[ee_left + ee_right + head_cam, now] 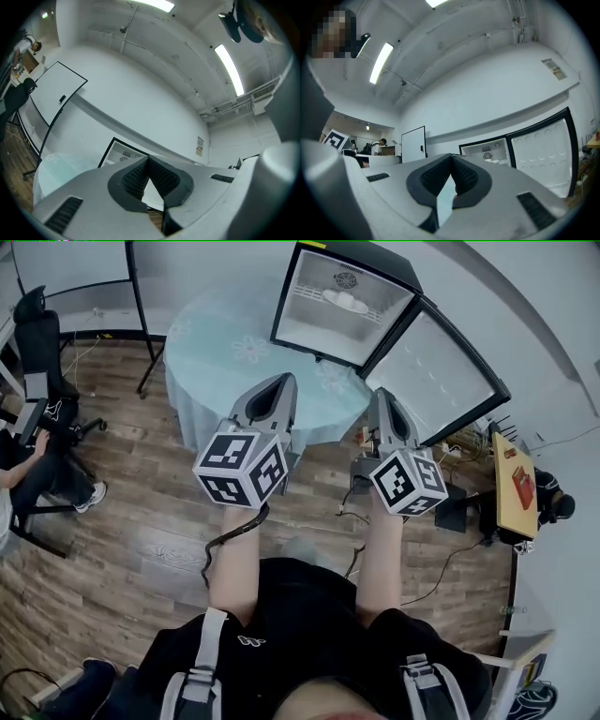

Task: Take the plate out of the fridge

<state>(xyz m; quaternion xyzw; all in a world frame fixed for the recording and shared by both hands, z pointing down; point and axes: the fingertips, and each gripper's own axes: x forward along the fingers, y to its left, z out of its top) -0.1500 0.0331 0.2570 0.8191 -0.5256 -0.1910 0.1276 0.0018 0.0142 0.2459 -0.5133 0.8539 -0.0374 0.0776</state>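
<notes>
A small black fridge (342, 301) stands open on a round table with a pale blue cloth (216, 362). A white plate (345, 301) lies on its shelf. Its door (441, 376) is swung out to the right. Both grippers hover side by side in front of the table, well short of the fridge. My left gripper (285, 381) is shut with nothing in it, and so is my right gripper (383, 396). The right gripper view shows the fridge (486, 149), the plate (491, 161) and the door (541, 150) beyond the closed jaws.
A person sits on a black office chair (33, 343) at the left. A whiteboard stand (141, 315) is behind the table's left side. A yellow-topped table (516, 484) stands at the right. Cables (352, 512) lie on the wooden floor near the table.
</notes>
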